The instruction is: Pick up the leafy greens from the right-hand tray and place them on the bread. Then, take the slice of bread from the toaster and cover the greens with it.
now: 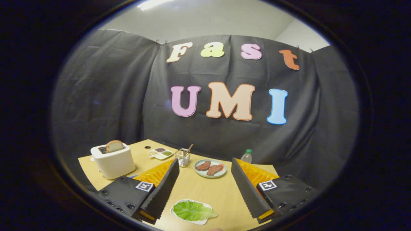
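Note:
My gripper (205,165) is open, its two fingers spread wide above the wooden table (205,189) with nothing between them. A leaf of green lettuce (192,210) lies on a small white tray (175,212) low between the fingers, close to their bases. A white toaster (113,162) stands beyond the left finger, with a slice of bread (114,146) sticking up out of its slot. The bread that lies flat on the table is hidden.
A pale plate (210,169) with two pieces of meat sits ahead between the fingertips. Behind it are a wire utensil holder (183,157), a small divided sauce dish (161,153) and a clear bottle with a green cap (246,156). The table ends just past them.

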